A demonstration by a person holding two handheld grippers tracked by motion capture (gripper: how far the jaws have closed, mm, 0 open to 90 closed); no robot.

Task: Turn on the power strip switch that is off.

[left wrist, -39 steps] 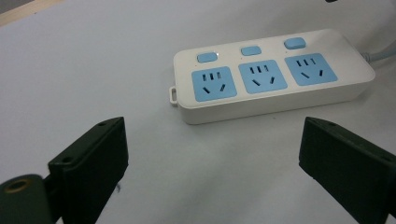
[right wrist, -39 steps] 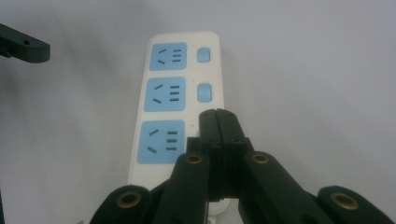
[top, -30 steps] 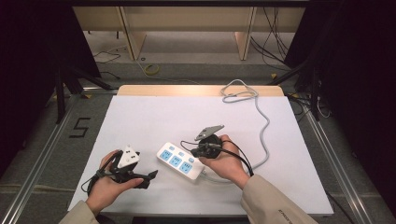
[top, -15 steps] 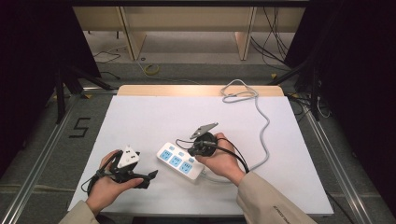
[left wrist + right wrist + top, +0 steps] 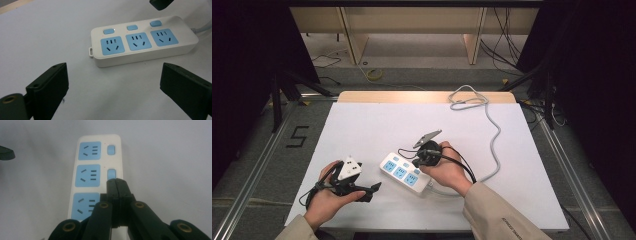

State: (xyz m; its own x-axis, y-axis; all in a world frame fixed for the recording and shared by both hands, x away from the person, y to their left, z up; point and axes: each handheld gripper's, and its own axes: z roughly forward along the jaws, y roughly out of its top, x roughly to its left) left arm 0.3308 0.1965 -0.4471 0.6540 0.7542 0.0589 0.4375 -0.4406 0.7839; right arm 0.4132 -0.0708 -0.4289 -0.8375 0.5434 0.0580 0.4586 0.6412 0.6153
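Note:
A white power strip (image 5: 404, 172) with three blue sockets and three blue switches lies on the white table, near the front centre. My right gripper (image 5: 417, 161) is shut with nothing in it. In the right gripper view its closed tips (image 5: 116, 181) hang over the switch row of the power strip (image 5: 85, 172), at the near edge of the middle switch (image 5: 111, 173); they hide the nearest switch. Whether they touch it I cannot tell. My left gripper (image 5: 369, 190) is open and low on the table left of the strip. Its wide jaws (image 5: 113, 68) face the power strip (image 5: 142, 42).
The strip's grey cable (image 5: 494, 135) curves along the right side to a loose coil (image 5: 467, 100) at the table's far edge. The white table top (image 5: 377, 130) is bare behind the strip. Dark floor, metal rails and cables surround the table.
My right gripper has shifted a little to the left, closer over the power strip's switches. The left gripper and the strip have stayed in place.

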